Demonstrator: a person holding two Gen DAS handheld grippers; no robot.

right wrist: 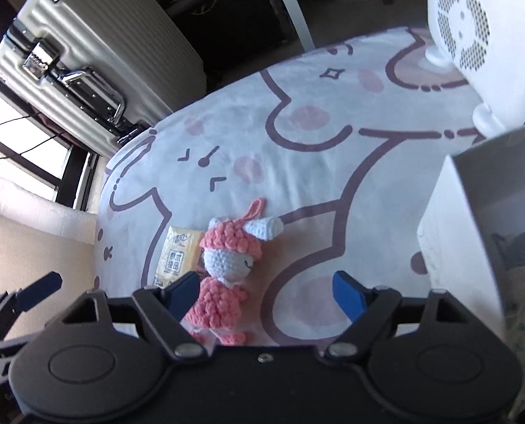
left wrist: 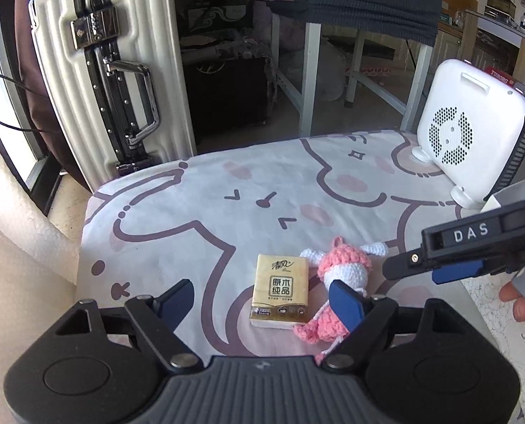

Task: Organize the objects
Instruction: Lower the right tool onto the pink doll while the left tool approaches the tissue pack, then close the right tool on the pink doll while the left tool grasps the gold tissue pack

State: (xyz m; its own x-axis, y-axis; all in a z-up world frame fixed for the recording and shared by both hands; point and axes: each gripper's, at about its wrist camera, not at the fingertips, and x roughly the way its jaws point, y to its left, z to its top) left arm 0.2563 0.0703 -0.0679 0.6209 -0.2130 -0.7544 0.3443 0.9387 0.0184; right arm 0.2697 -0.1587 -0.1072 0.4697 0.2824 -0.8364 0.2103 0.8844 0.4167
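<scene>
A pink and white crochet doll [left wrist: 333, 268] lies on the cartoon-print cloth [left wrist: 199, 219], touching a yellow tissue pack [left wrist: 280, 291] on its left. My left gripper [left wrist: 262, 302] is open, hovering just above and in front of both, its right finger over the doll's body. In the right wrist view the doll [right wrist: 227, 265] lies between my right gripper's fingers, nearer the left one, with the tissue pack [right wrist: 177, 258] behind it. My right gripper [right wrist: 266, 291] is open and empty; it also shows at the right of the left wrist view [left wrist: 439, 265].
A white fan heater [left wrist: 474, 134] stands at the cloth's far right corner. A white open box [right wrist: 492, 212] with soft items inside stands at the right. A white suitcase [left wrist: 100, 77] stands off the far left edge. Table legs and clutter lie beyond.
</scene>
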